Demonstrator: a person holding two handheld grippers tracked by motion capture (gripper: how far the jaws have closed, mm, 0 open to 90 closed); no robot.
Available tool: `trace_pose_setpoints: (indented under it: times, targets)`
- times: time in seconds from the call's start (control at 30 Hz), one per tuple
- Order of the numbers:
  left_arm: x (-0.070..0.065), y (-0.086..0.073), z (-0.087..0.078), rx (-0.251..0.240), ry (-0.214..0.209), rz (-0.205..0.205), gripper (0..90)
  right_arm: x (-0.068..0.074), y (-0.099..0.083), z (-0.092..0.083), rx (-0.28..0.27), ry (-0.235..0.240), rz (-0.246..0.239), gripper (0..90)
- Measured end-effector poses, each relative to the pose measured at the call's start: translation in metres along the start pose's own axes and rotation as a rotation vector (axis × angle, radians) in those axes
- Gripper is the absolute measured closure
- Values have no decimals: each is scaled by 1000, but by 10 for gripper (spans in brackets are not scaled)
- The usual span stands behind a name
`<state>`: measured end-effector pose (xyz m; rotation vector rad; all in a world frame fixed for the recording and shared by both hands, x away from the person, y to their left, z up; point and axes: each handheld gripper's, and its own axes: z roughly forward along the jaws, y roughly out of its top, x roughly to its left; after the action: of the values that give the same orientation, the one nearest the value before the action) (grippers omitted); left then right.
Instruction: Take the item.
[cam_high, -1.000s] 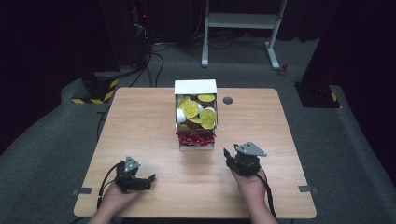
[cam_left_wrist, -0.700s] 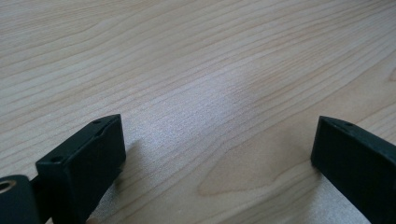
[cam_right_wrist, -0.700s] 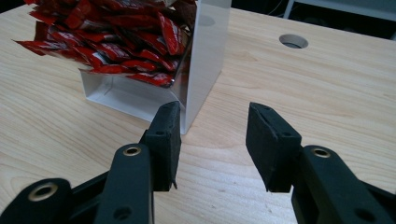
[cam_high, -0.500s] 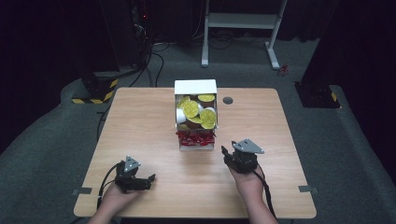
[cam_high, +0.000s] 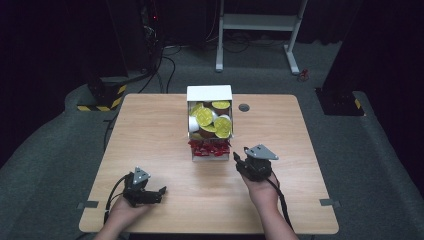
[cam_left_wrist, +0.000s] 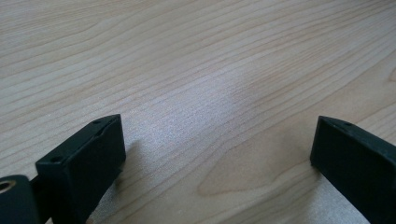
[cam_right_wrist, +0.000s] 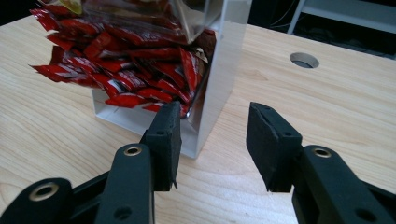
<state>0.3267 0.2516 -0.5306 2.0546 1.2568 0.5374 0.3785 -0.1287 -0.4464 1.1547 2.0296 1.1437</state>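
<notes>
A white dispenser box (cam_high: 210, 94) stands mid-table, with yellow-lidded pods (cam_high: 210, 120) in its upper part and red packets (cam_high: 209, 148) spilling out at its bottom tray. My right gripper (cam_high: 239, 159) sits just right of the tray's front corner. In the right gripper view, my right gripper (cam_right_wrist: 212, 135) is open with nothing between its jaws, which have just been closing a little. The box's white wall (cam_right_wrist: 224, 70) and the red packets (cam_right_wrist: 126, 65) lie close ahead. My left gripper (cam_high: 159, 192) rests near the table's front left, open (cam_left_wrist: 217, 149) over bare wood.
A round cable hole (cam_high: 244, 107) sits in the tabletop behind the box to the right, and the same hole (cam_right_wrist: 304, 60) lies ahead in the right gripper view. A white stand's legs (cam_high: 260, 22) are on the floor beyond the table.
My right gripper has edged slightly toward the box's front corner. The left gripper has kept still.
</notes>
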Motion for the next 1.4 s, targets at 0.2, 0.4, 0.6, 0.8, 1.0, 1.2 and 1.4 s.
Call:
trace_pose_setpoints:
  times: [0.2,0.4,0.6,0.8,1.0,1.2,1.4]
  targets:
    - [0,0,0,0,0,0,36,5,6,4,-8,13,-23,597]
    - [0,0,0,0,0,0,36,11,12,11,-12,25,-32,633]
    - [0,0,0,0,-2,1,36,11,16,18,-11,35,-38,658]
    - [0,0,0,0,0,7,36,8,19,23,-3,27,-46,692]
    - [0,0,0,0,-3,1,36,5,18,30,10,31,-39,728]
    - [0,0,0,0,-1,3,36,3,18,35,14,39,-18,744]
    - [0,1,0,0,-2,6,36,5,21,37,17,42,-12,761]
